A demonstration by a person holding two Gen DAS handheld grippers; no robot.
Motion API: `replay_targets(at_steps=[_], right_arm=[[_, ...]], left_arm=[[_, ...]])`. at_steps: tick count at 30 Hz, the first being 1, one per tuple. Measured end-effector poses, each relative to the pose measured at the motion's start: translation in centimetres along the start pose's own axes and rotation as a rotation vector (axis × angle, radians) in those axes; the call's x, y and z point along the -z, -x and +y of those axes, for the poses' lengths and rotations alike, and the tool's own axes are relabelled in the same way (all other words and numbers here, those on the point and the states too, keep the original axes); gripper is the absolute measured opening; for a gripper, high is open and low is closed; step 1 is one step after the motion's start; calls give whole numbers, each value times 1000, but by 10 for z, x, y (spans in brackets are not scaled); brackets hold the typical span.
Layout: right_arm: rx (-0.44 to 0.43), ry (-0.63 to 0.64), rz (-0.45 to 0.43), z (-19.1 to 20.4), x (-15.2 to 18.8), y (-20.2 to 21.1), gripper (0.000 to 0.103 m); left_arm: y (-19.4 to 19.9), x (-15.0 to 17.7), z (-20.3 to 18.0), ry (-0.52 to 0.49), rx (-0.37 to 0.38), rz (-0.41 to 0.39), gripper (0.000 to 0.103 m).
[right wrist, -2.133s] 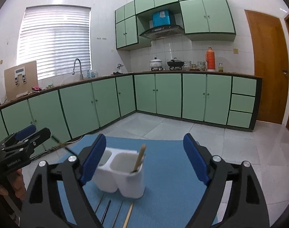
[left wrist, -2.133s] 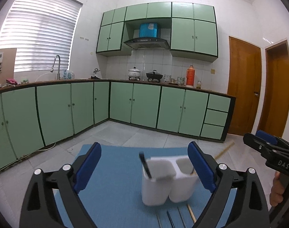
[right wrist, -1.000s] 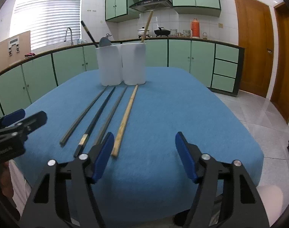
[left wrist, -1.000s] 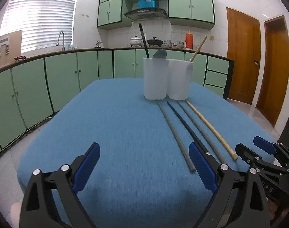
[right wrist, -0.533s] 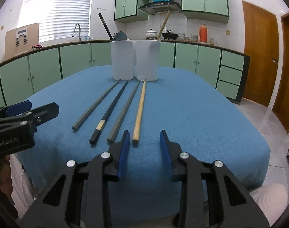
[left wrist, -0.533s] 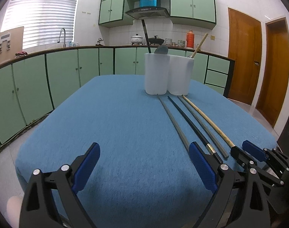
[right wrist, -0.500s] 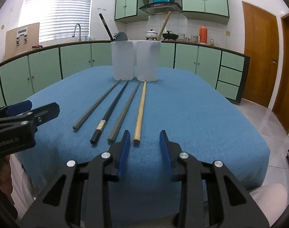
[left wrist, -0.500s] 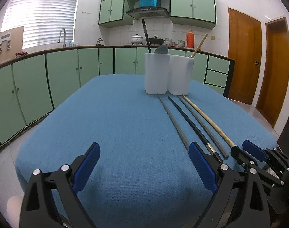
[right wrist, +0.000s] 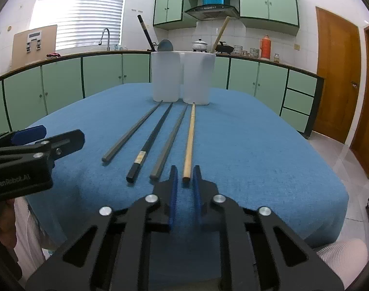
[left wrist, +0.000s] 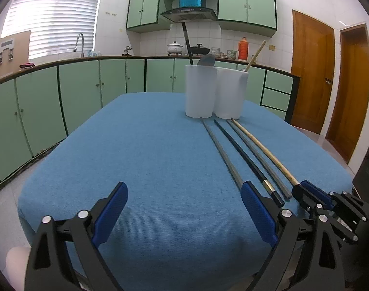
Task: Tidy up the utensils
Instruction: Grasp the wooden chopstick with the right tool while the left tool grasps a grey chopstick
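We see the right gripper (right wrist: 184,177), its jaws just closed around the near end of the wooden chopstick (right wrist: 189,135), beside three darker chopsticks (right wrist: 150,143) (all pointing toward the white holder (right wrist: 183,77)) on the blue tablecloth (right wrist: 257,150).

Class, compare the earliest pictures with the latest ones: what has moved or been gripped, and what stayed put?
Both tongs dropped from above the white holder to the table's near edge. The right tongs have just been closing onto the near end of the wooden chopstick. The left tongs stay wide open, empty. The three dark chopsticks, the holder and its contents have not moved.
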State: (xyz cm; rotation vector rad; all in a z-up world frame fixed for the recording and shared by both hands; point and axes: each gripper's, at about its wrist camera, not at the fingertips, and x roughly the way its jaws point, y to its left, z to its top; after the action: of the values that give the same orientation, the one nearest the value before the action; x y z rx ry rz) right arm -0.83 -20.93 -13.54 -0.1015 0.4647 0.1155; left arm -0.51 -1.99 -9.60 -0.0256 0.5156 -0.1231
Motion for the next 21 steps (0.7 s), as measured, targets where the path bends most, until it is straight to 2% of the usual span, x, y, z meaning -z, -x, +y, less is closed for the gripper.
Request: replay_targets(at_steps=[8,10,12,16,18,21], right_arm=[[28,-53,3,-14,1,5,6],[39,-62,5,-19,3,7,6],[47,-71,8,-24,4,8,6],[55,-77,9,-30,6,10,6],[56,-81,9,-33,7,10,6],[53,-86,10,-36,8,10,6]], left_arm=[[2,6,-17,-26,44,13,91],[-1,9,-24,-43,58,30,84],[-5,12,-30,-62,65,47,72],[-10,13,-38,-81,58,47,59],[-11,13,-41,-76,63,47,47],[-12,13,-44,-79,68,49,40]])
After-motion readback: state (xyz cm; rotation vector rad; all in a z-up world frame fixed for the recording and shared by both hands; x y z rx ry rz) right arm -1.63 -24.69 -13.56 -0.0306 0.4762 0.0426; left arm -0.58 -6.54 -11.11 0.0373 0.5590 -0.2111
